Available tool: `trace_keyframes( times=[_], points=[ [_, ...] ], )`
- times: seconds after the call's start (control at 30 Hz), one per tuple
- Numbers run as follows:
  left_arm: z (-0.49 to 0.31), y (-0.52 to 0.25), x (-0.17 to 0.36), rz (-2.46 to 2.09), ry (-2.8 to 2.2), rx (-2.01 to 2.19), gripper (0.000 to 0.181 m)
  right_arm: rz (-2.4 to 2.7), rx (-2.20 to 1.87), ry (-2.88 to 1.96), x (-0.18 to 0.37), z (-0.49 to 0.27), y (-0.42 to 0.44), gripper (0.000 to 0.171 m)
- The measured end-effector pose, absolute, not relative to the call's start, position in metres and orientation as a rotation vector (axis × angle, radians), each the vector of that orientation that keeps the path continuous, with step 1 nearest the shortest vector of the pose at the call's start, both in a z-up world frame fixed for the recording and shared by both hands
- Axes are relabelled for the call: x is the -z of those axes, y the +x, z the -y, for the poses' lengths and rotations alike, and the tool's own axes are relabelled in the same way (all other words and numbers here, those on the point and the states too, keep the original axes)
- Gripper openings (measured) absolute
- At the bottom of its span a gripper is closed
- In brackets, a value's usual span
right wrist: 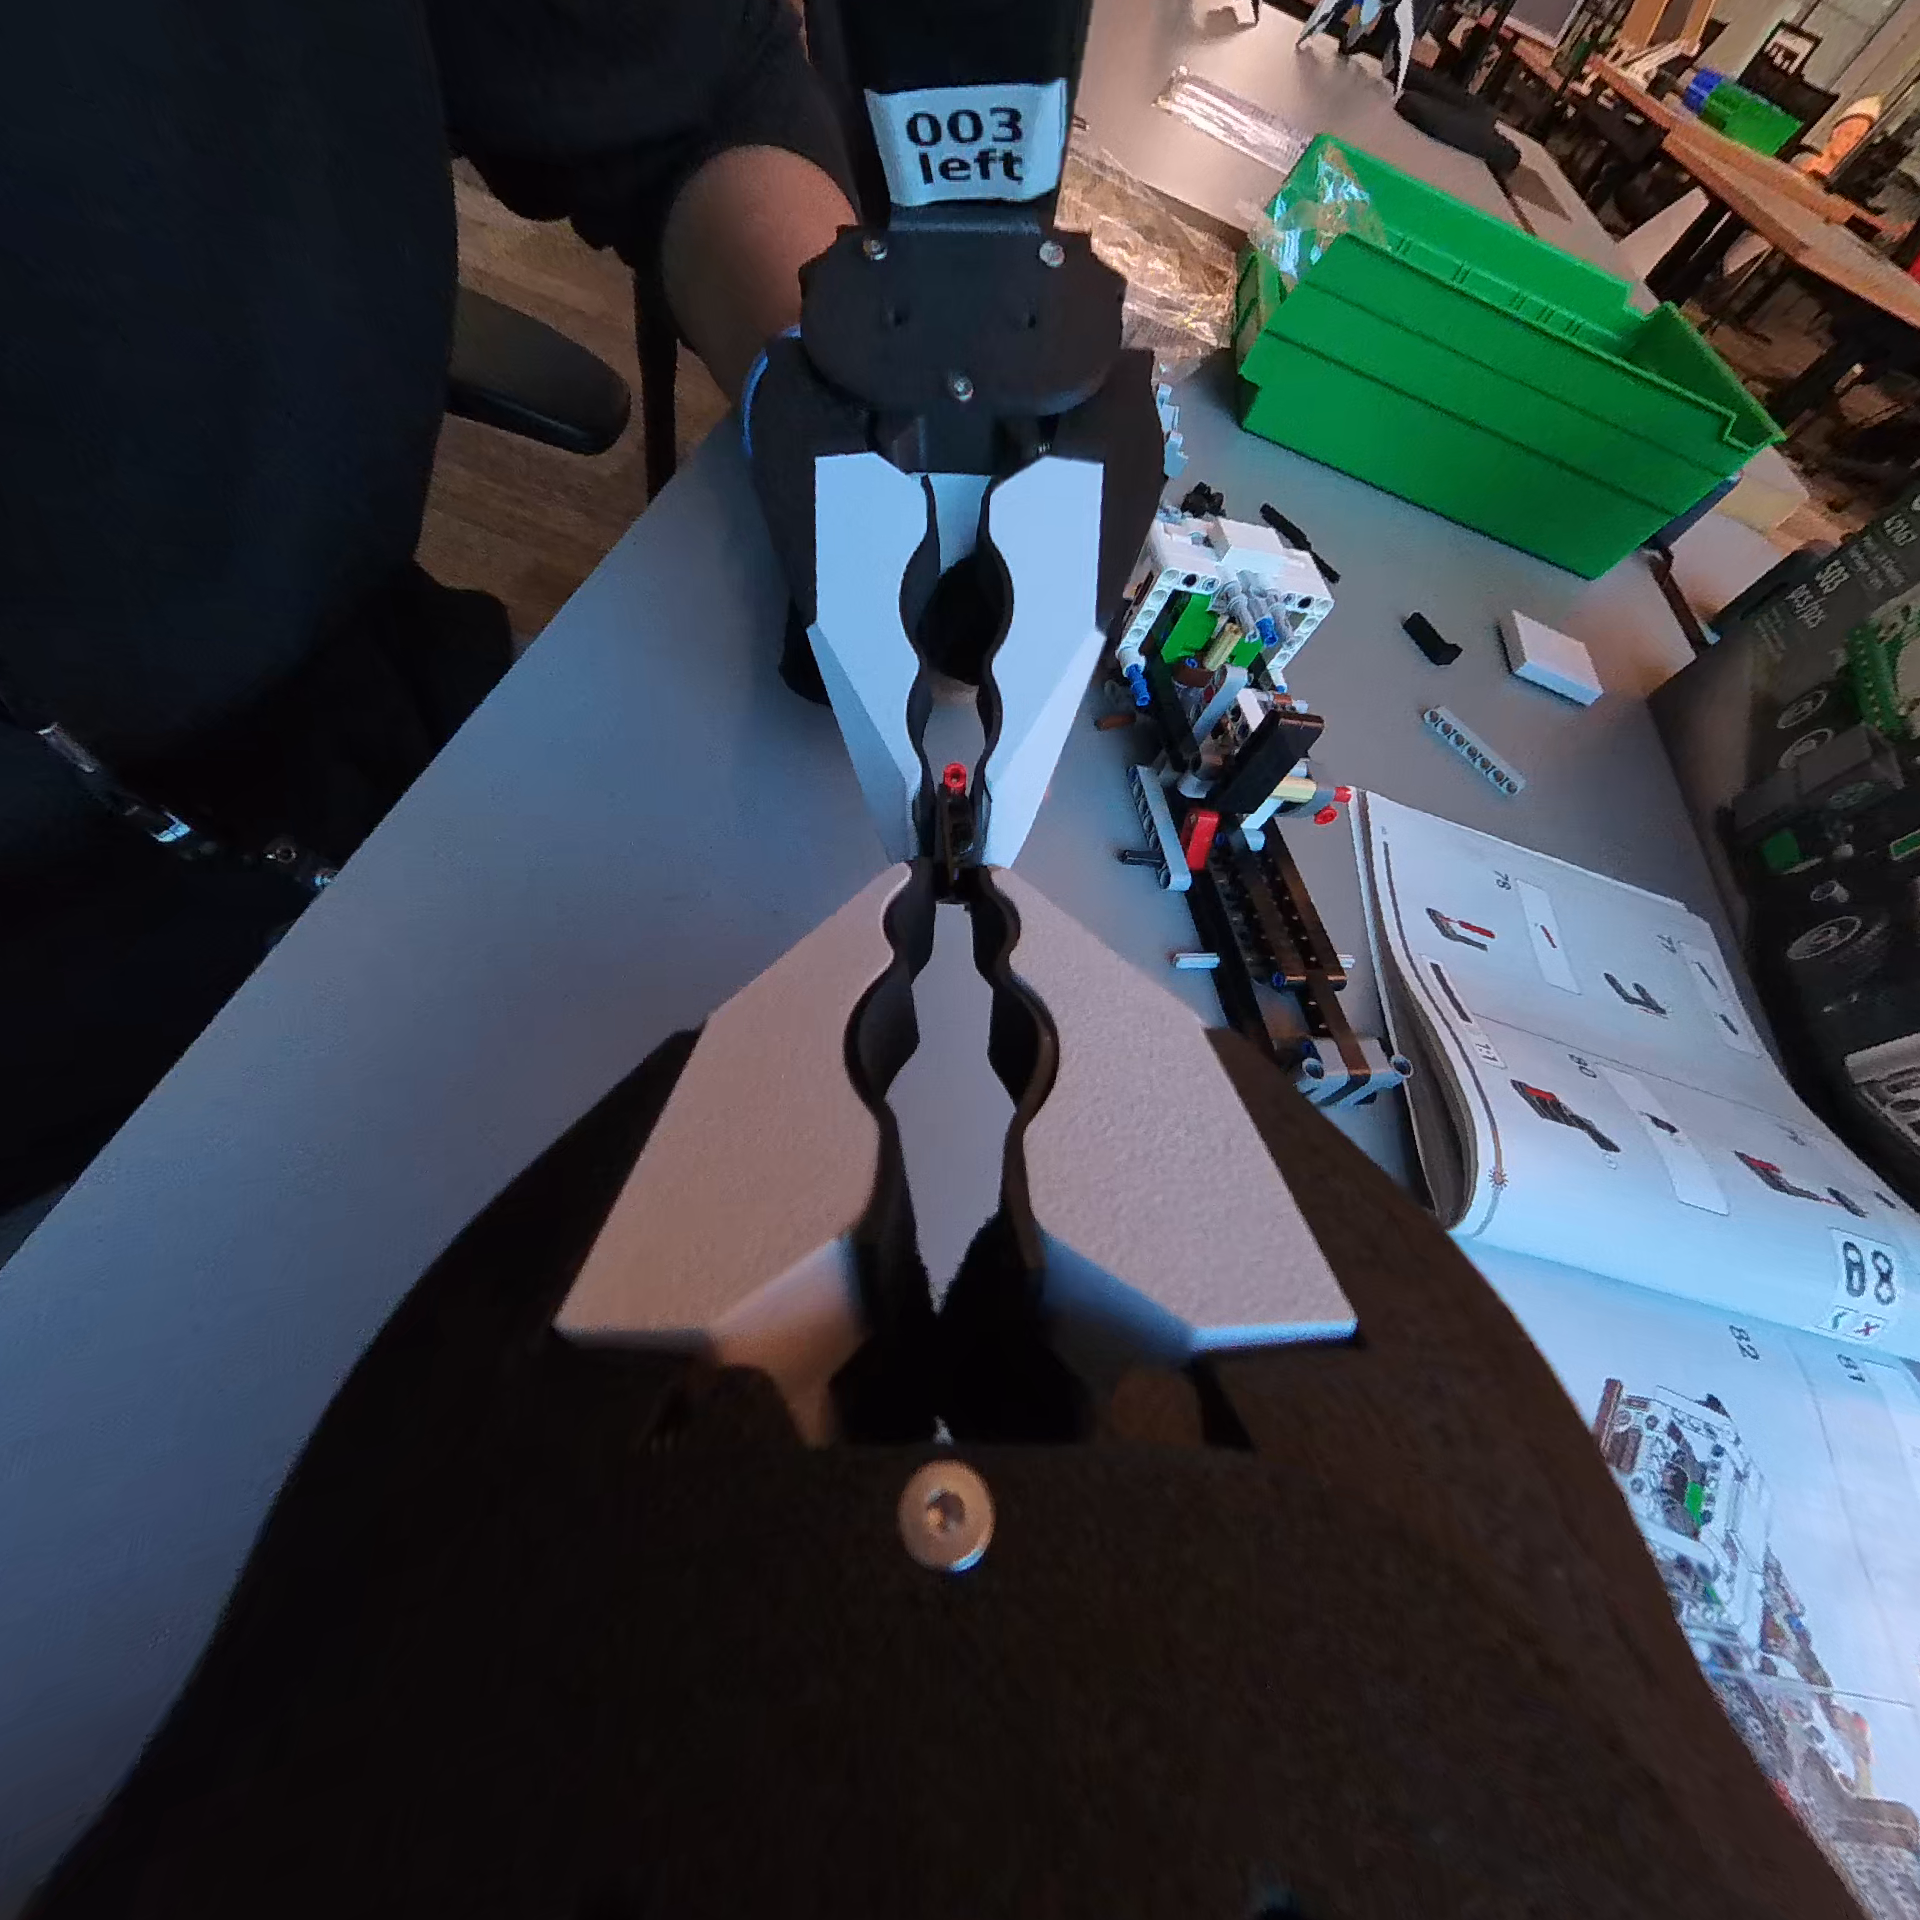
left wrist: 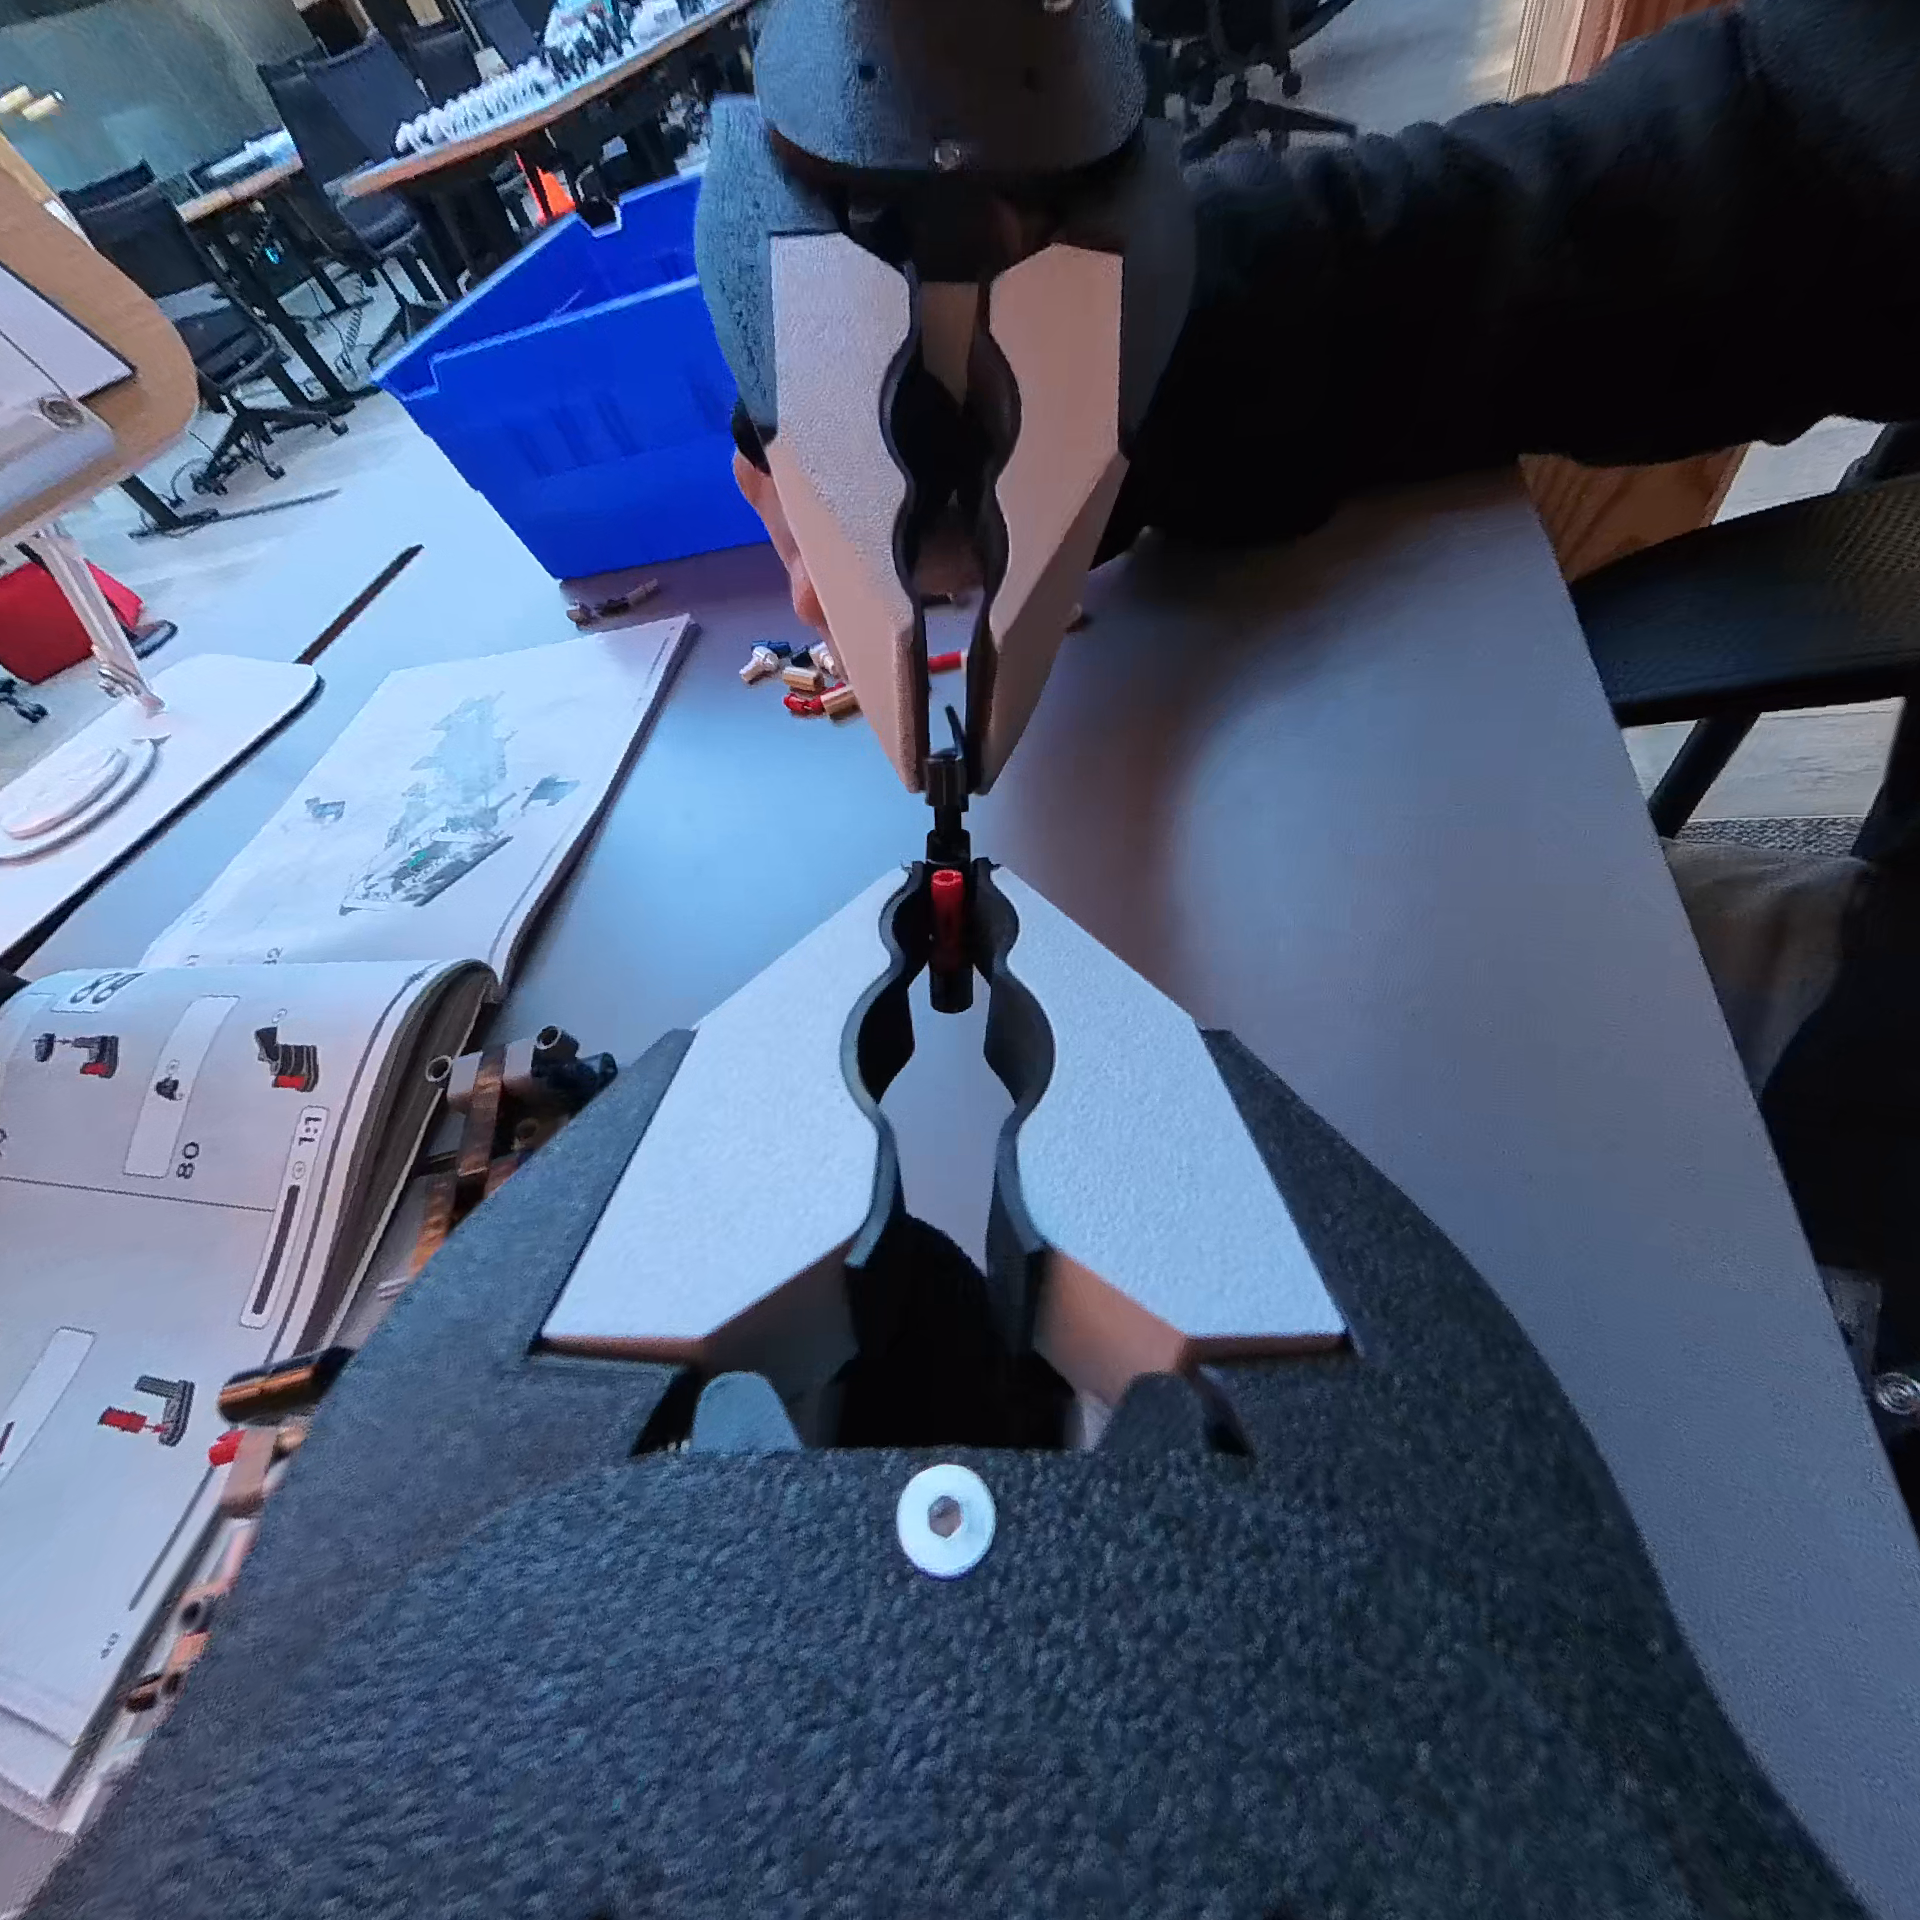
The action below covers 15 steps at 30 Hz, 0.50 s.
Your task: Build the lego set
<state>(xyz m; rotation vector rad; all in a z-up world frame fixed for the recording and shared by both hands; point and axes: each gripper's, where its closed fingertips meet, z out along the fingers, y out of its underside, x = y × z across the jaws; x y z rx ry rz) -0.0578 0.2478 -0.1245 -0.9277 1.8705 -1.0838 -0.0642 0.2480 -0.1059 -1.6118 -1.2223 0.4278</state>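
Observation:
My left gripper (left wrist: 948, 881) is shut on a small black connector with a red pin (left wrist: 945, 909) in it, held above the grey table (left wrist: 1299, 935). My right gripper (left wrist: 948, 777) faces it tip to tip from the far side. It is shut on a small black piece (left wrist: 943, 774) that meets the connector's end. In the right wrist view, my right gripper (right wrist: 951, 881) is at the bottom. The left gripper (right wrist: 951, 831) is opposite, with the red pin's tip (right wrist: 953, 776) showing between its fingers. The joint between the two pieces is mostly hidden.
An open instruction booklet (left wrist: 436, 810) (right wrist: 1610, 1039) lies beside the grippers. The partly built model (right wrist: 1226, 727) lies next to it. Loose small pieces (left wrist: 810, 675) lie near a blue bin (left wrist: 582, 395). A green bin (right wrist: 1455, 395) and a dark box (right wrist: 1829, 831) stand farther off. The tips of both grippers are at nearly the same place.

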Motion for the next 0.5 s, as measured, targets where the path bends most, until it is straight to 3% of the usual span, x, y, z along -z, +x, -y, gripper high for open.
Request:
trace_keyframes(
  times=[0.3,0.5],
  points=[
    [-0.253,-0.056,0.160,-1.984,-0.826,0.591,0.006,1.487,-0.002,-1.778,0.144,-0.245,-0.058,0.005],
    [-0.257,-0.054,0.168,-1.991,-0.824,0.488,0.006,1.573,0.216,-1.798,0.157,-0.249,-0.054,0.006]
  ],
)
